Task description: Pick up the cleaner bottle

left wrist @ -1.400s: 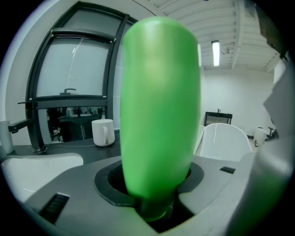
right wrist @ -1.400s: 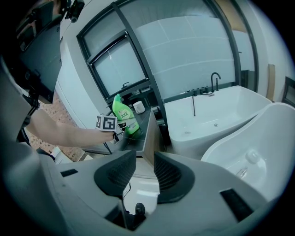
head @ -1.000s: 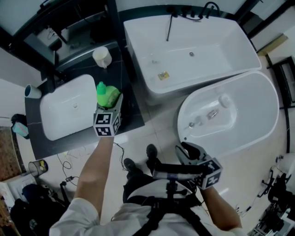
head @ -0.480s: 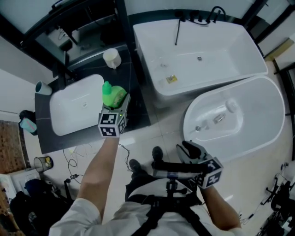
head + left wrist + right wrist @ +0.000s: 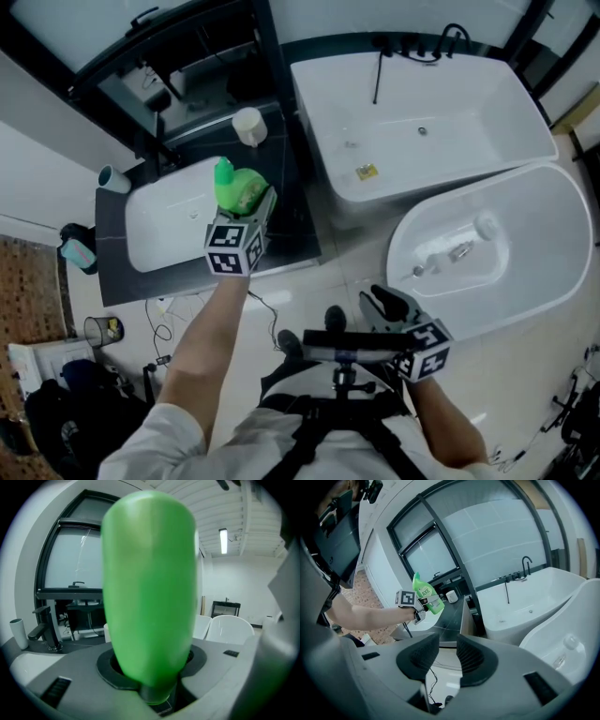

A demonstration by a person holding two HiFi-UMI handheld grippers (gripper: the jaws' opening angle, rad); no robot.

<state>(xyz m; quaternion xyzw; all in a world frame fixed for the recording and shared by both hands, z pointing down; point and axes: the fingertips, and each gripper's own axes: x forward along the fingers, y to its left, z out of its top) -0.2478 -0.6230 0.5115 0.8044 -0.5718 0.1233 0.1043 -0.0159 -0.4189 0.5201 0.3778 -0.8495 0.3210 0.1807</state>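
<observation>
My left gripper (image 5: 251, 202) is shut on the green cleaner bottle (image 5: 239, 189) and holds it in the air over the dark counter, beside the white basin. In the left gripper view the bottle (image 5: 147, 592) fills the middle, gripped low between the jaws of the left gripper (image 5: 151, 670). The right gripper view shows the same bottle (image 5: 425, 597) from the side, with its white label. My right gripper (image 5: 382, 305) hangs low near the person's waist; its jaws have just been closing, a gap remains, and nothing is between them (image 5: 447, 656).
A white basin (image 5: 159, 225) sits in the dark counter (image 5: 291, 234), with a white cup (image 5: 112, 178) at its left and a white jar (image 5: 249, 125) behind. A rectangular bathtub (image 5: 422, 122) and an oval bathtub (image 5: 497, 253) stand at the right. A small bin (image 5: 98, 330) is on the floor.
The left gripper has risen with the green bottle, higher above the counter. The right gripper has stayed near the waist.
</observation>
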